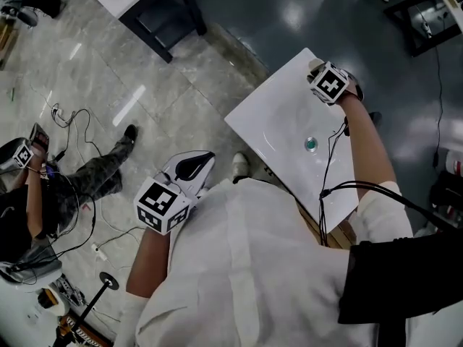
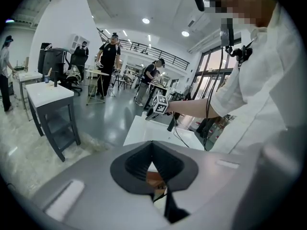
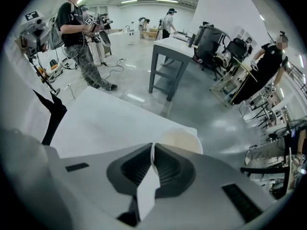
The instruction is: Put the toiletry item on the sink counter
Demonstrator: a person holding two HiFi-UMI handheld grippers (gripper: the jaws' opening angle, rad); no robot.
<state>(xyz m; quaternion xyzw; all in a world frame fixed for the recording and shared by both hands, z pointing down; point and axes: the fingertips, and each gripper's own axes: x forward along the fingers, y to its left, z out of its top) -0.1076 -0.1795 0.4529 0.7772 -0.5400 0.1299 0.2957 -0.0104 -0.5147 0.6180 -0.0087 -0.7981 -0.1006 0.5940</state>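
— Jaws first: how do they stand?
— Both pairs are pressed together, with nothing between them. The left gripper point(image 2: 152, 145) is held well apart from the sink counter point(image 1: 275, 114).
— And the toiletry item point(image 3: 180, 140)?
— Cream and round, it lies on the counter's far corner, just beyond the right gripper point(image 3: 152, 147). I cannot tell if they touch.

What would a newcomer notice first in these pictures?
The white rectangular sink counter with a green drain, in the head view's middle. The right tool reaches its far corner, jaws together, a cream round item just past them. The left tool hangs over the floor, shut.
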